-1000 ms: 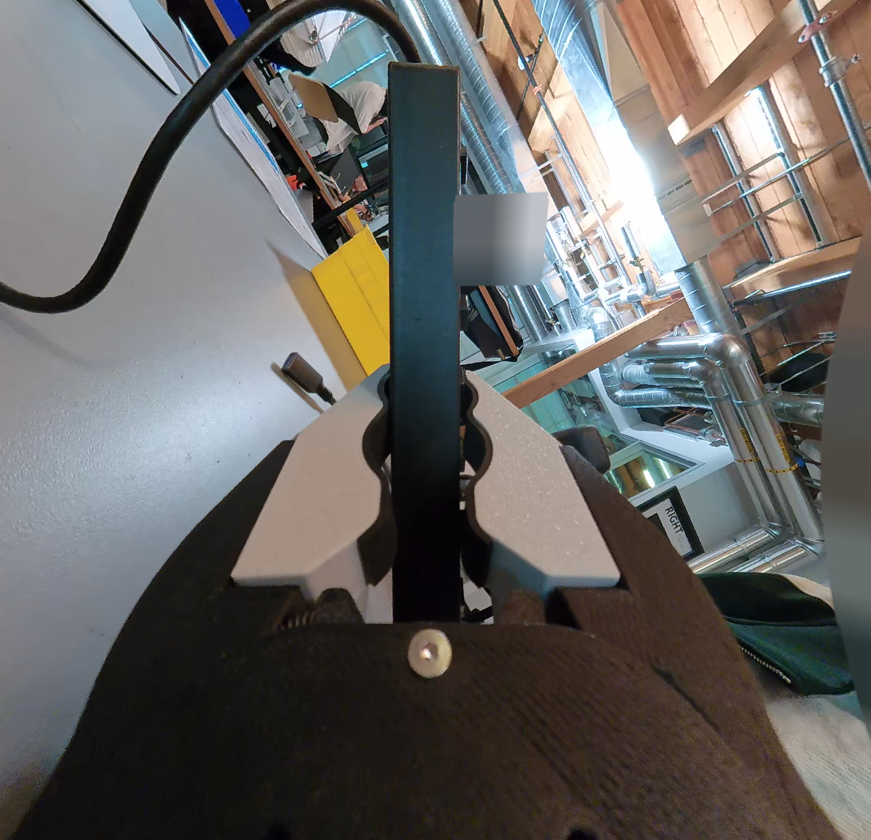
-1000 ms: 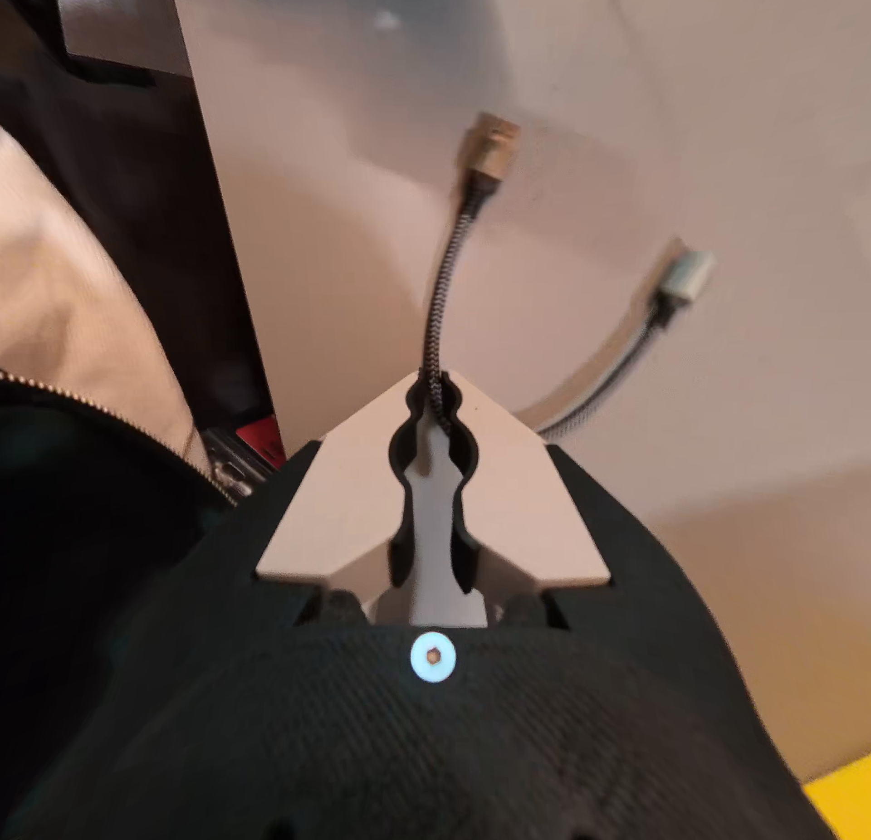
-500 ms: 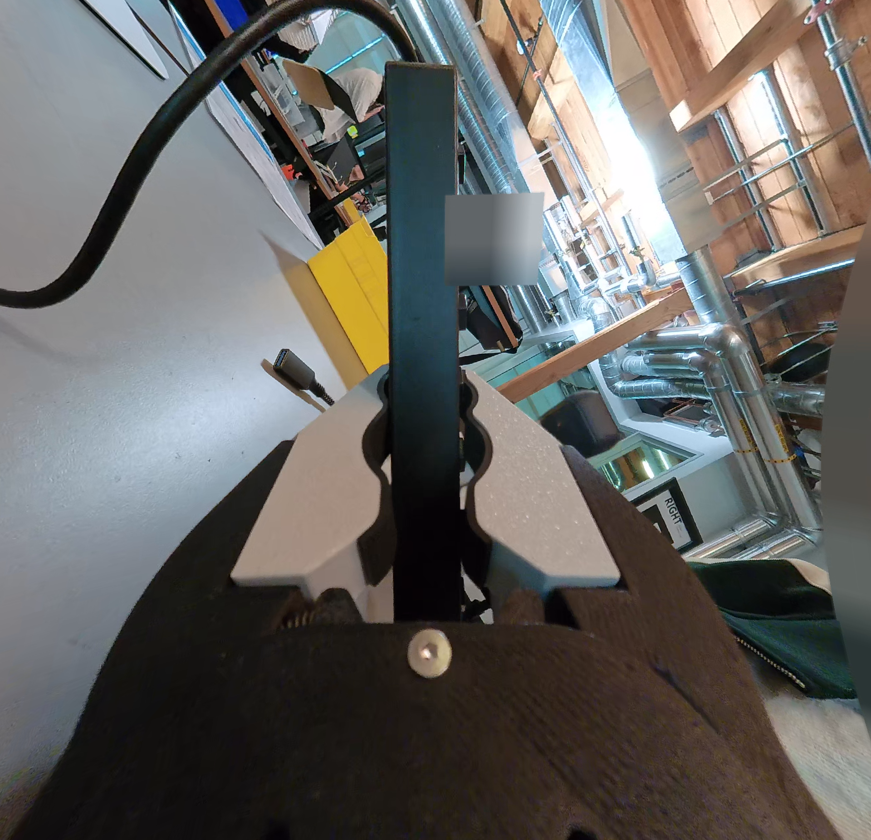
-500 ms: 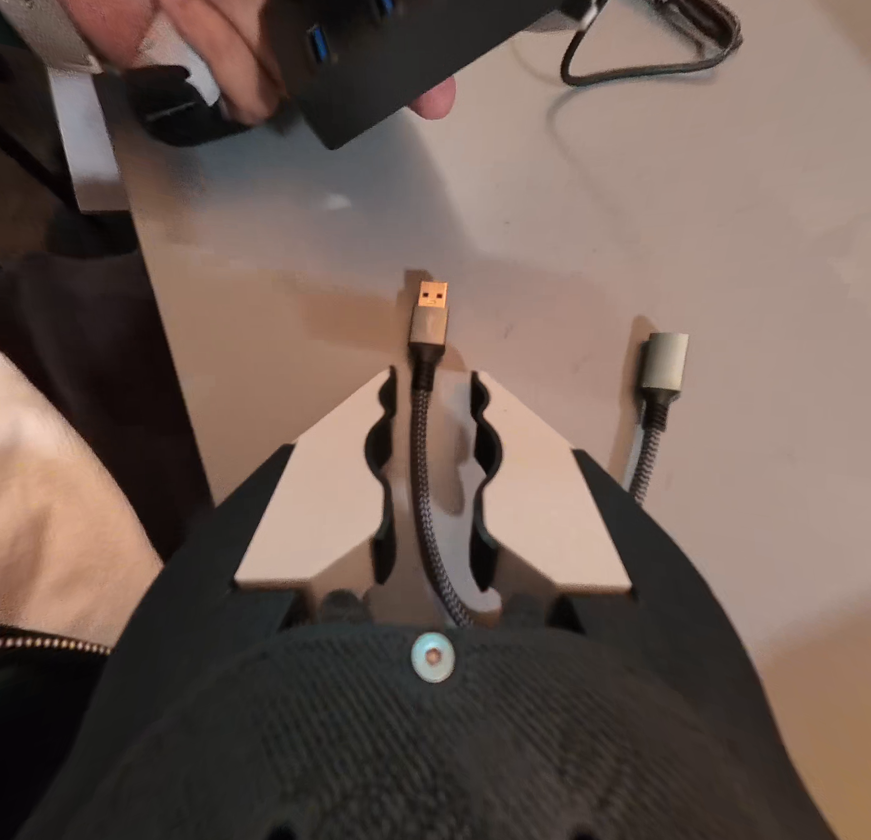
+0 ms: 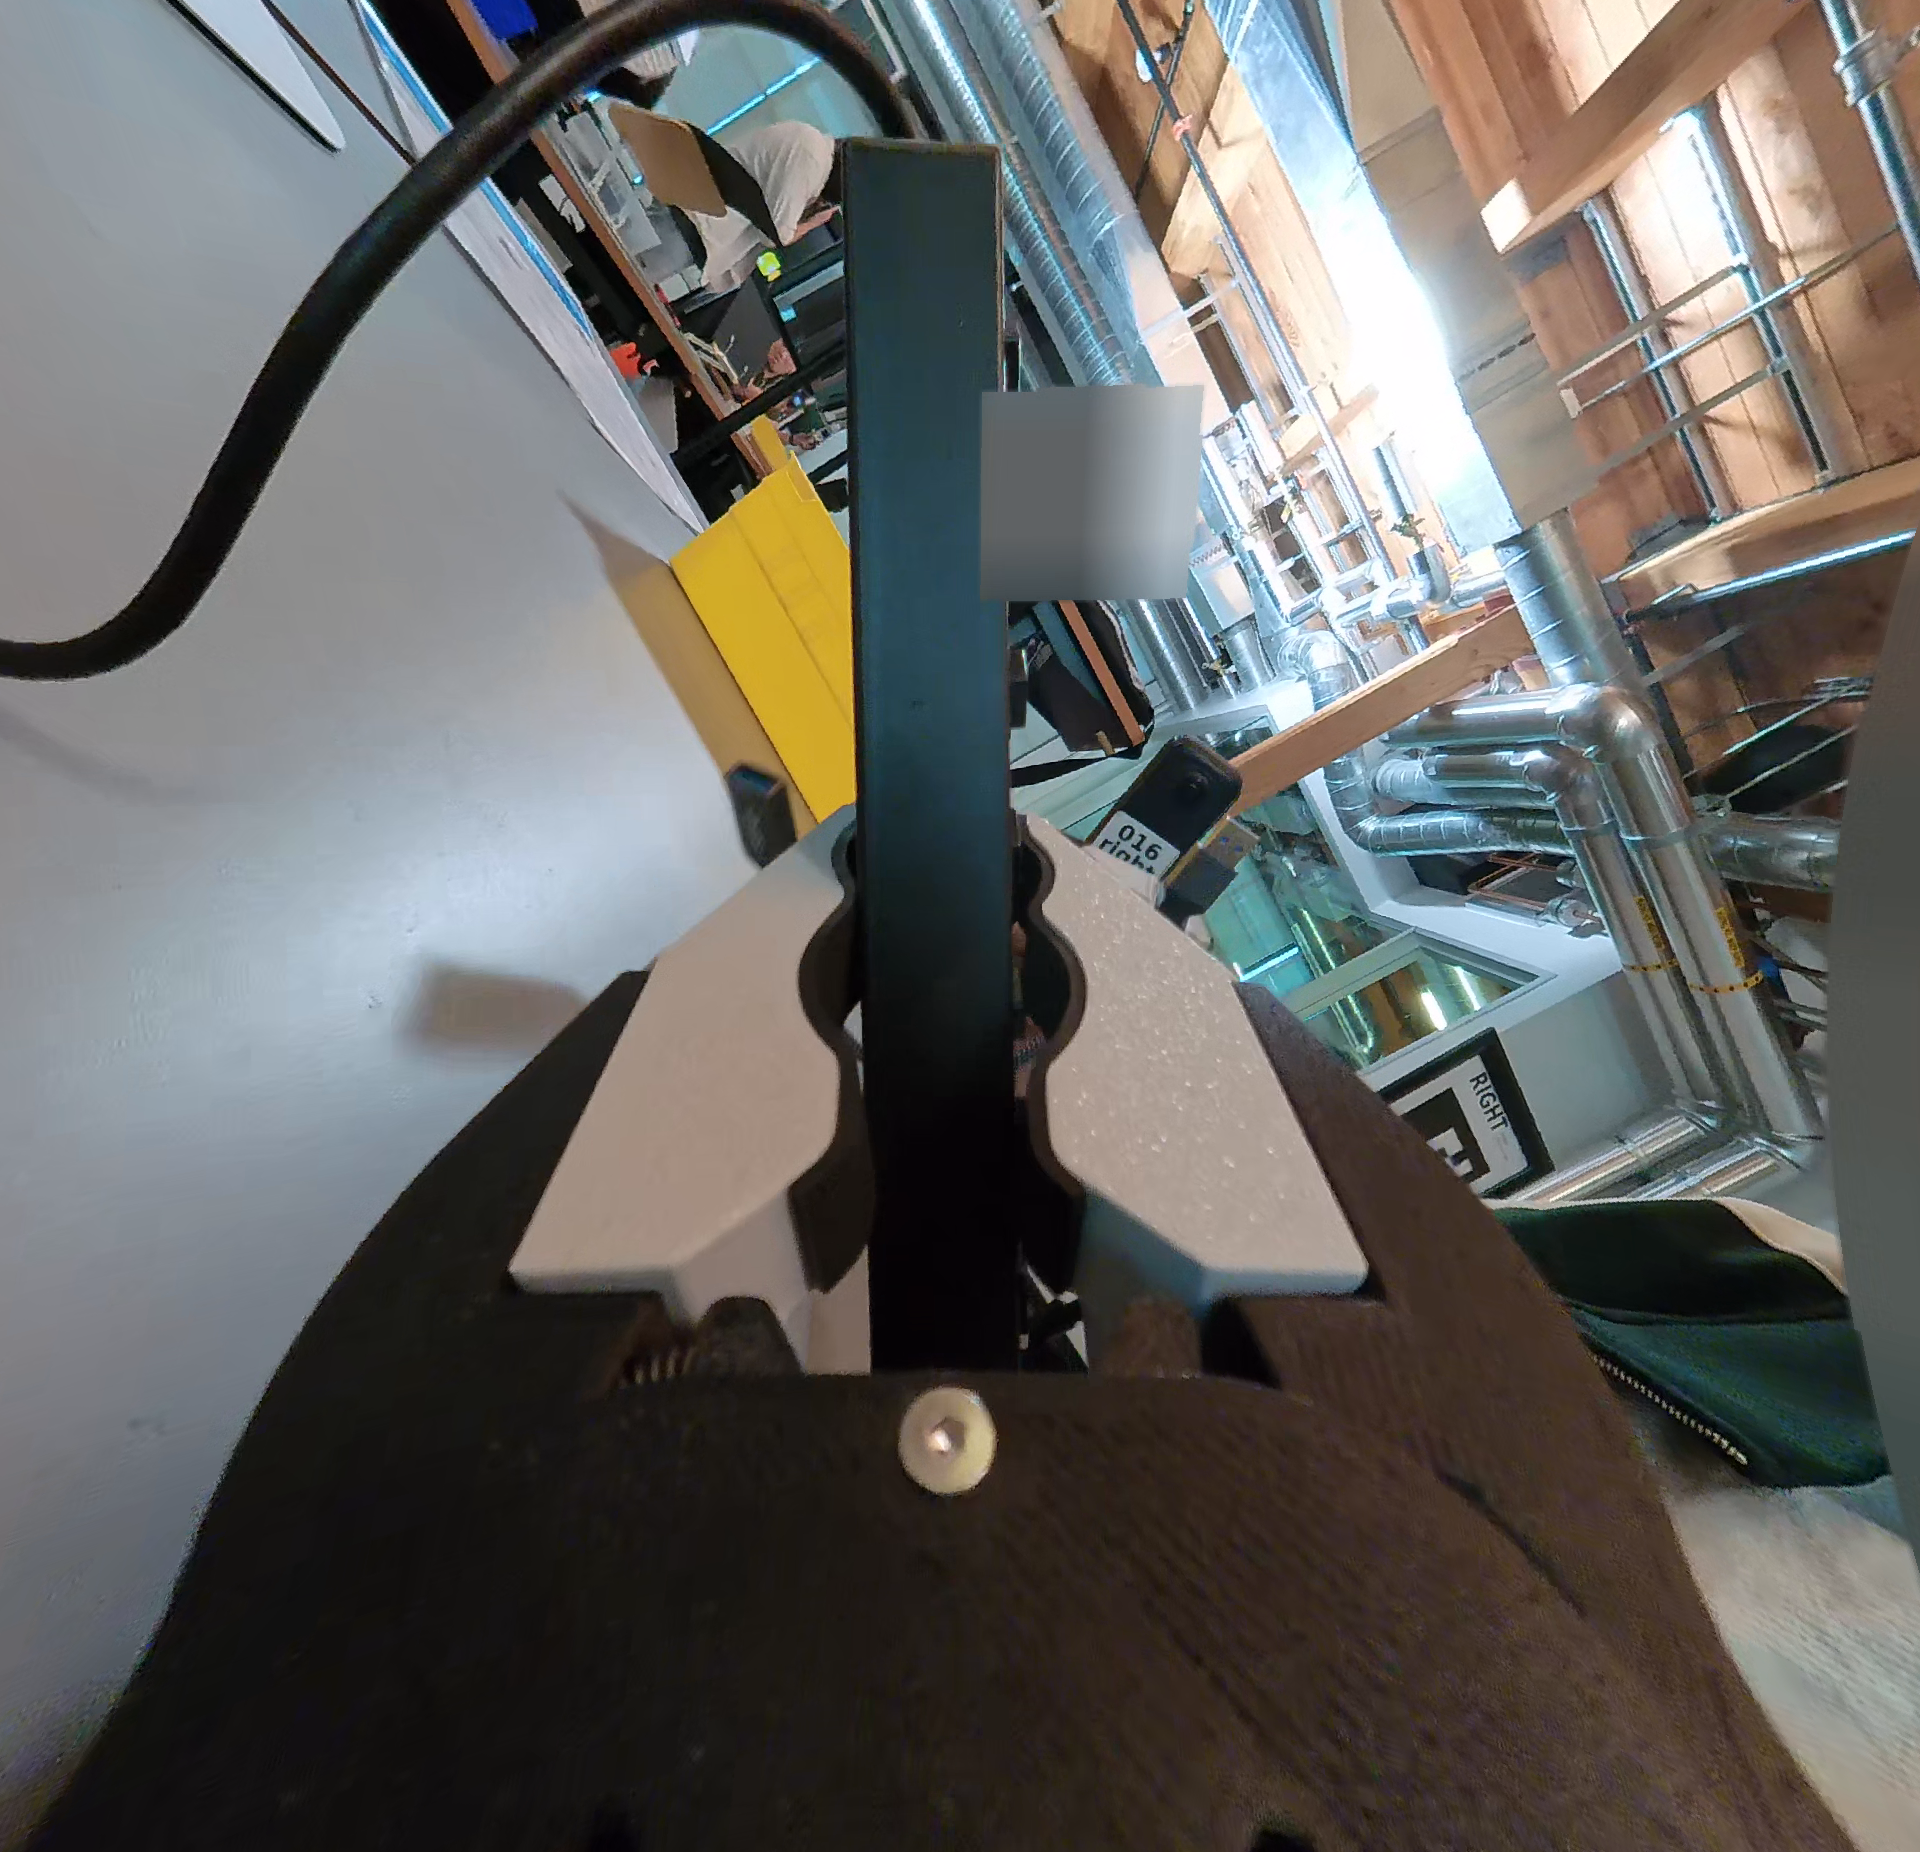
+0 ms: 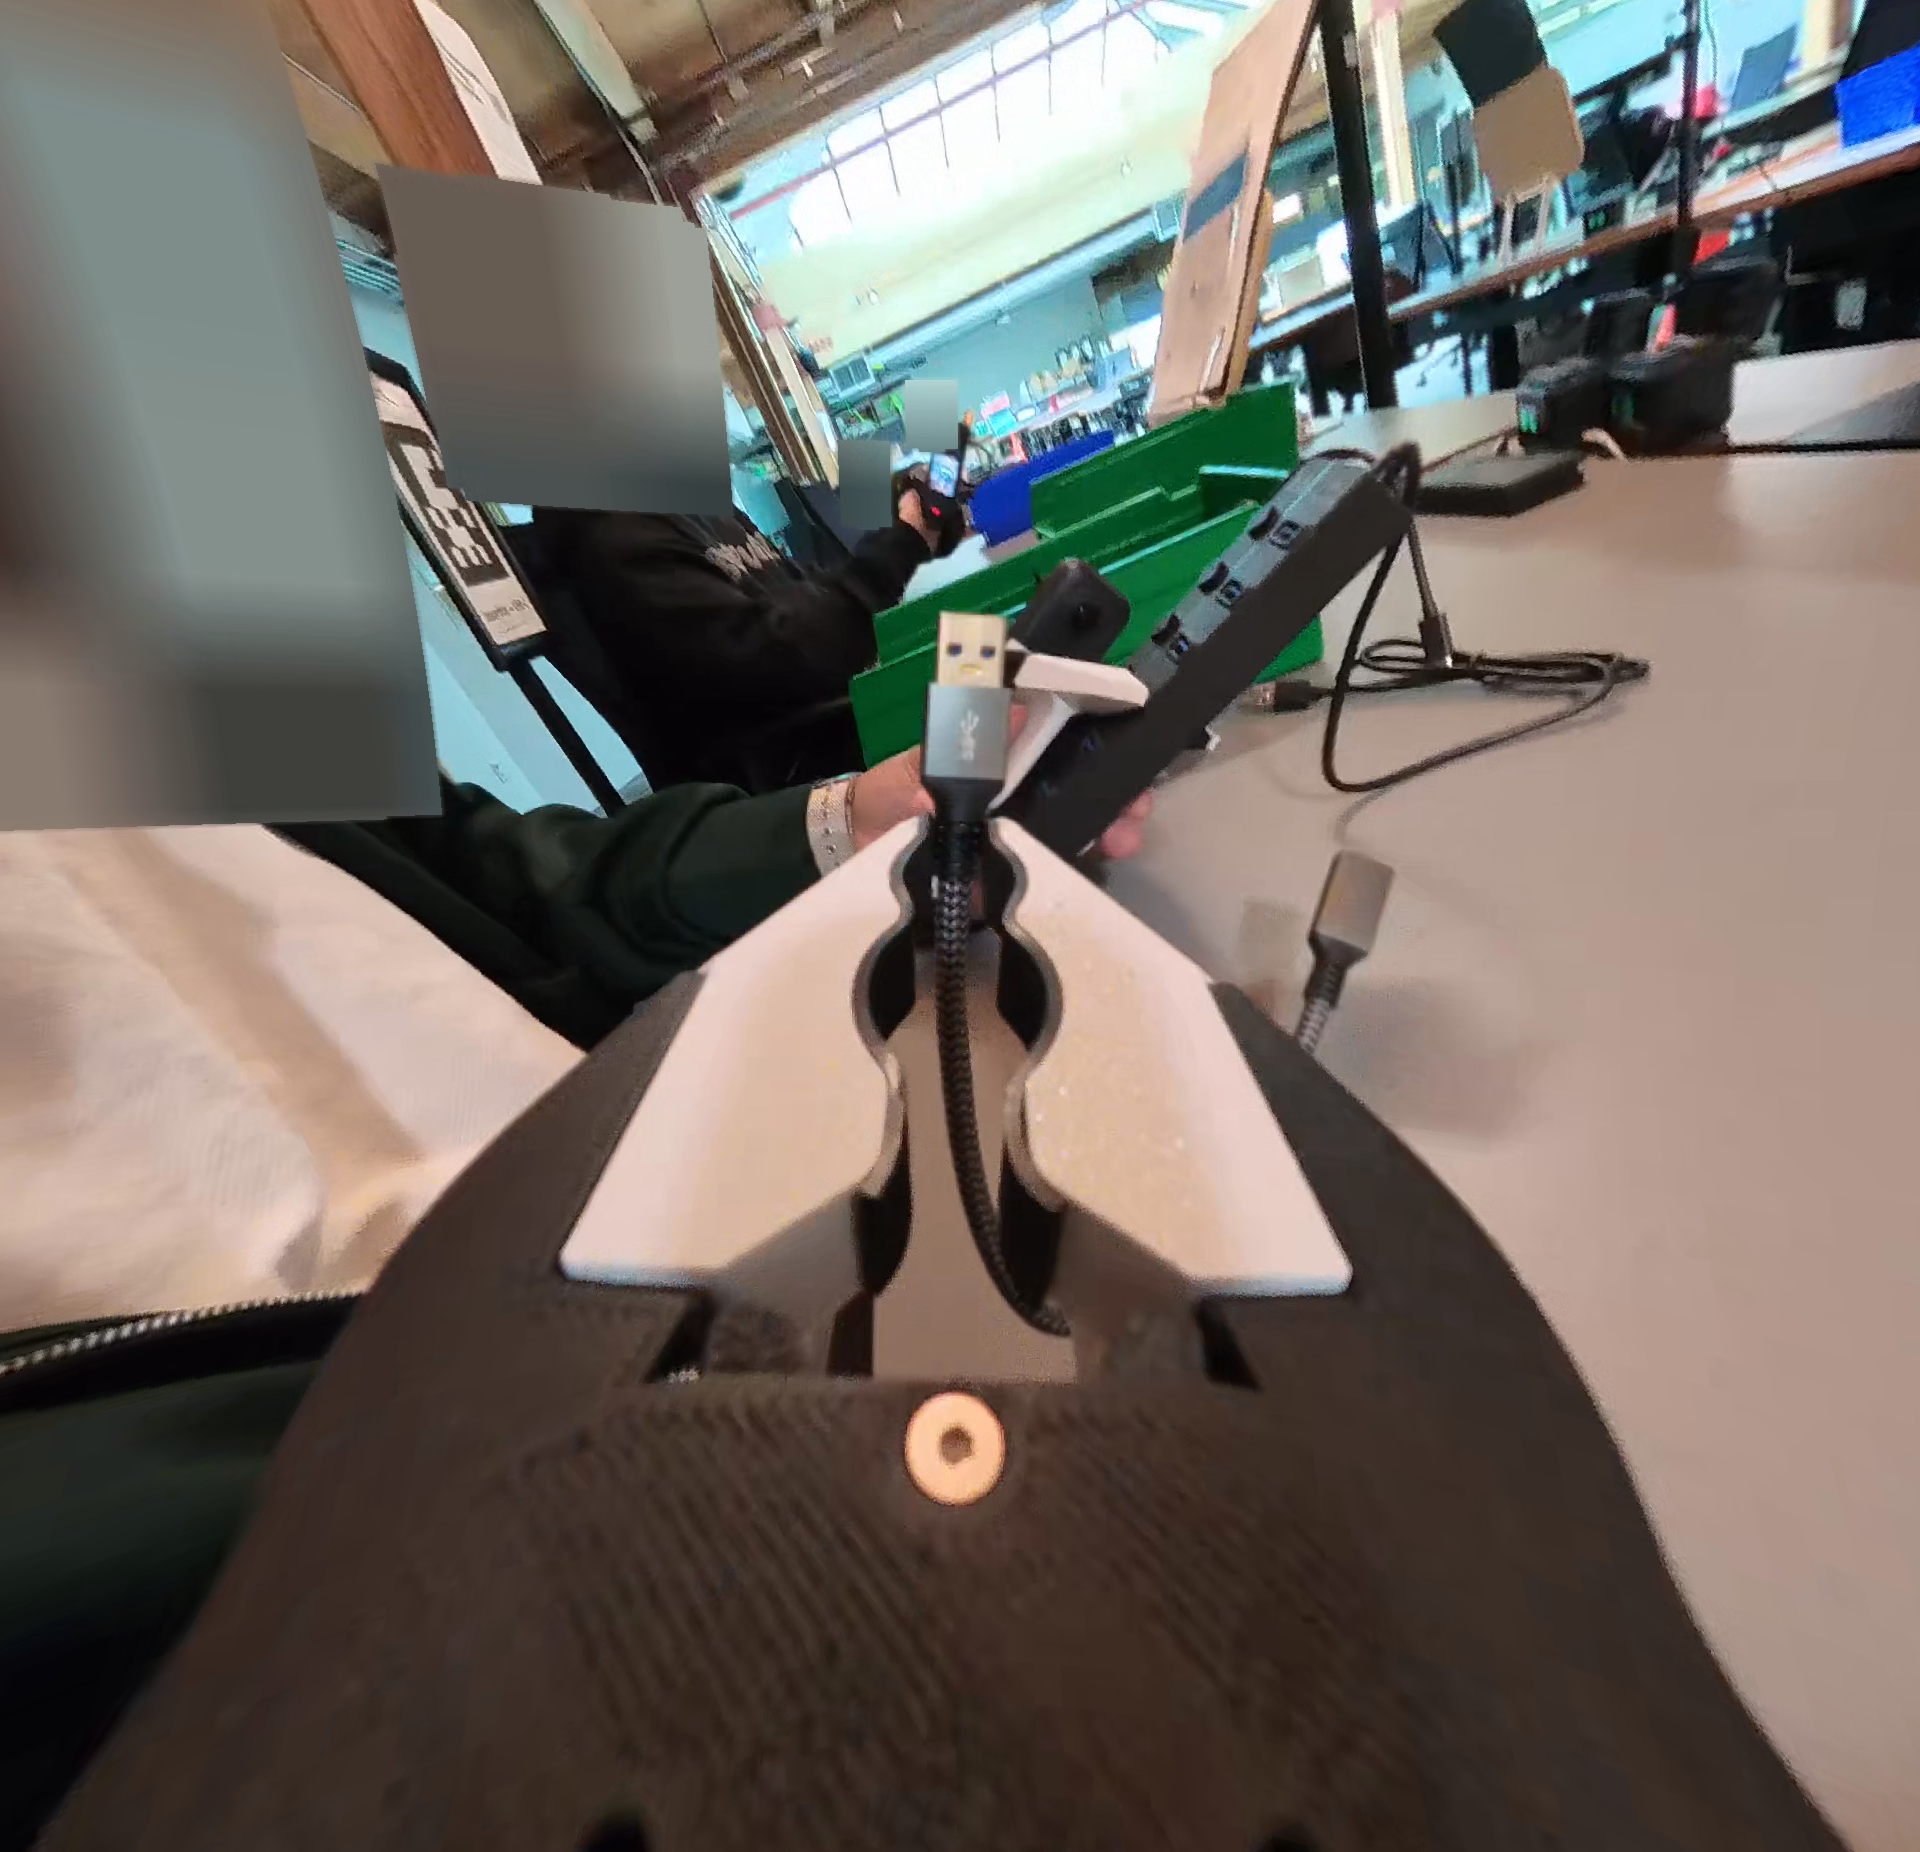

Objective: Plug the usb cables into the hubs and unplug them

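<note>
Plug is up off the table now, hub held ready.

Half a sec ago the right gripper [image 6: 951,872] was open around the braided usb cable [image 6: 961,1054] on the table [image 6: 1662,867]; now it's shut on it, just under the USB-A plug [image 6: 968,696], and the plug points up near the black hub [image 6: 1236,659]. Left gripper [image 5: 933,893] is clamped on the hub [image 5: 925,576], same as before. So plugging in looks next. A 2nd cable end [image 6: 1345,898] lies on the table. Can't tell which port it's aimed at; the ports are small & partly hidden.
</note>
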The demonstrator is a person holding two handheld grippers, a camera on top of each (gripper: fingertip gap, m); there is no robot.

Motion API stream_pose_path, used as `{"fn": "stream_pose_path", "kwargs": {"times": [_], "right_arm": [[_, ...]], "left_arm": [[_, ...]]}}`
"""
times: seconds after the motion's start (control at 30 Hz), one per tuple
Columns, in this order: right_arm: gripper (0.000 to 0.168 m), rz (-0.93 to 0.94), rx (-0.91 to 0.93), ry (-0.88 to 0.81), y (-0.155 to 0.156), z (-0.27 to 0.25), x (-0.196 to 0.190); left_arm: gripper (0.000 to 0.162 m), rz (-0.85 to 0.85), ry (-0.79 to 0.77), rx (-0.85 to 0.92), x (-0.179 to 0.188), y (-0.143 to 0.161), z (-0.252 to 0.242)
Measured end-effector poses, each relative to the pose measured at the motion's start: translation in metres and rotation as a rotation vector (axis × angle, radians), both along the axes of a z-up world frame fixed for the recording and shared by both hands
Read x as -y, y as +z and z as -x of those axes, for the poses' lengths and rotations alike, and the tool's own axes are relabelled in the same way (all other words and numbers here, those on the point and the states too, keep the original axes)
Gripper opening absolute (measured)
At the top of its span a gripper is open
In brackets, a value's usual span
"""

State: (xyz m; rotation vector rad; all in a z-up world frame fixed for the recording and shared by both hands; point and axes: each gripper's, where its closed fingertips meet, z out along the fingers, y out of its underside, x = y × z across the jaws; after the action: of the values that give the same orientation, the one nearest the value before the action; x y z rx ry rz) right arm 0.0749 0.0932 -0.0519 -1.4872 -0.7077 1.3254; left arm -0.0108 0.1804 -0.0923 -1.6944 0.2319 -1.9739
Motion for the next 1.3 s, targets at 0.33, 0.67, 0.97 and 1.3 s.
{"fn": "stream_pose_path", "kwargs": {"times": [0.33, 0.67, 0.97, 1.3], "right_arm": [[0.008, -0.022, 0.014, 0.001, 0.001, 0.001, 0.002], [0.007, 0.101, 0.109, -0.125, -0.023, -0.003, -0.019], [0.007, 0.134, 0.265, -0.172, -0.040, 0.012, -0.018], [0.007, 0.305, 0.146, -0.183, -0.038, 0.001, -0.023]], "left_arm": [[0.022, -0.095, -0.040, -0.056, 0.012, 0.001, -0.008], [0.023, -0.381, 0.096, -0.326, 0.009, -0.006, -0.011], [0.023, -0.824, 0.222, -0.680, 0.015, -0.011, -0.019], [0.024, -1.145, 0.195, -0.885, 0.030, -0.024, -0.033]]}}
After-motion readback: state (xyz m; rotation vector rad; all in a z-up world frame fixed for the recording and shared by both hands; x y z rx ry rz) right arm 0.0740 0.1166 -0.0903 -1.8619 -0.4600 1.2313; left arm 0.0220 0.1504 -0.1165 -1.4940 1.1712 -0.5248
